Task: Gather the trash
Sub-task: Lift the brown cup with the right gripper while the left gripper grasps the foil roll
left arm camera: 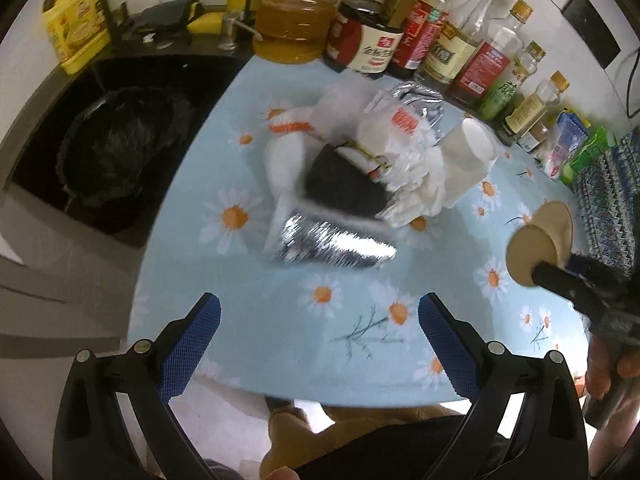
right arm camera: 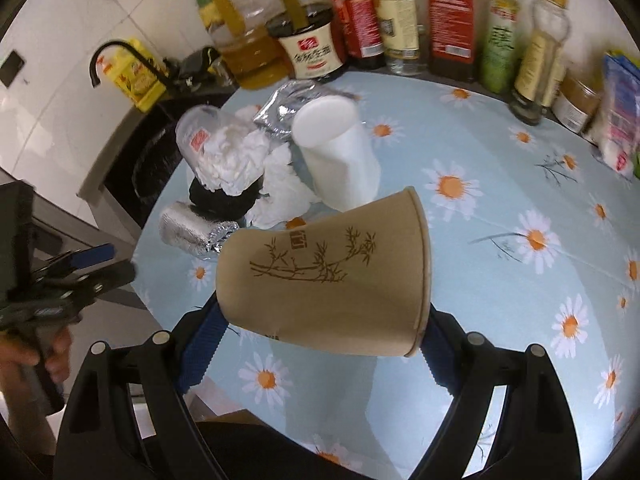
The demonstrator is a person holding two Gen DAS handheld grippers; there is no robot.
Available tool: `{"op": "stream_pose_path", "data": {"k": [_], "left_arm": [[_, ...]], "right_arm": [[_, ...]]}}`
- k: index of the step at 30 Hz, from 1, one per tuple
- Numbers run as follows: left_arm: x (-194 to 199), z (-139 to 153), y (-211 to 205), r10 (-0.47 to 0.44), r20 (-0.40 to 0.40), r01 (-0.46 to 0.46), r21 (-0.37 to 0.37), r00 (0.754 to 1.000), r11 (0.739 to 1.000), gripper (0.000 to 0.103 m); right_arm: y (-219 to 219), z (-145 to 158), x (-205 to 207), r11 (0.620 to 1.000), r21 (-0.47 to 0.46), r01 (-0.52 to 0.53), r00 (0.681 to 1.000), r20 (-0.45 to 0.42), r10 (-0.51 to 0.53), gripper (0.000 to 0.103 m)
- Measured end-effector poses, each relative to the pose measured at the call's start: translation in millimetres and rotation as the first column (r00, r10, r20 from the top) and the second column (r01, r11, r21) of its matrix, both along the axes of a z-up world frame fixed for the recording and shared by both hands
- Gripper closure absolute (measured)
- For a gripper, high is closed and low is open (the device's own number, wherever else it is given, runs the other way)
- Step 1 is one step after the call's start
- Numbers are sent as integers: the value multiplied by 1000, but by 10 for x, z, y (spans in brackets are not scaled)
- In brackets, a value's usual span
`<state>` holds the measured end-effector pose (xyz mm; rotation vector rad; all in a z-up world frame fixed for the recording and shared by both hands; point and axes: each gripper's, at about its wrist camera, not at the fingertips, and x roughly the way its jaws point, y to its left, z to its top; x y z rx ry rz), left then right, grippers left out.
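A brown paper cup (right arm camera: 324, 280), printed with bamboo, lies on its side between the blue pads of the right gripper (right arm camera: 320, 328), which clamps it at base and rim, lifted above the worktop (right arm camera: 500, 184). At eleven o'clock from it sits the trash pile: a white cup (right arm camera: 340, 156), crumpled tissue (right arm camera: 236, 160), a foil packet (right arm camera: 192, 228). The left gripper (left arm camera: 320, 336) stands wide open and empty, over the daisy cloth. Bottles (right arm camera: 400, 20) line the far edge; a bag-lined bin (left arm camera: 112, 148) sits in the sink at nine o'clock.
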<state>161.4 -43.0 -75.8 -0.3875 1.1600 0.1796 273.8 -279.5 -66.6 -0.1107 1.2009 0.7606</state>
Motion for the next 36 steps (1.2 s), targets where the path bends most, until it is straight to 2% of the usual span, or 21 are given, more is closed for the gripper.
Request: {"op": "stream_pose_path", "data": {"k": [3,16,25,28,31,33,36], "left_arm": [[155,-34,-73,-28,9,27,22,1000,999,7],[557,-367,-231,-46,-115,63,149,992,987,7],[775,-583,-259,-64,-194,113,250,979,962,7],[774,-584,-243,-81,-184,121,223,980,967,7],[764,-572,-209,-73,-175,110,213,982,971,11],[748,-567,-200,-70,-172,105,203,983,974,18],[717,-554,-195,-69,-165,101,194,984,976,18]], "right_arm": [[-147,23,-2,1000,19,21,1000,-1,-21,17],[-640,-34,160,995,89,52,999,-11,-51,17],[-716,-122,309,993,109,51,998,-32,-48,17],[-711,-119,349,992,118,50,998,-35,-46,17],[-695,-122,387,991,125,46,998,-42,-41,17],[-672,-125,403,991,128,40,998,-46,-34,17],[-611,-139,416,992,125,24,999,-48,-18,17]]}}
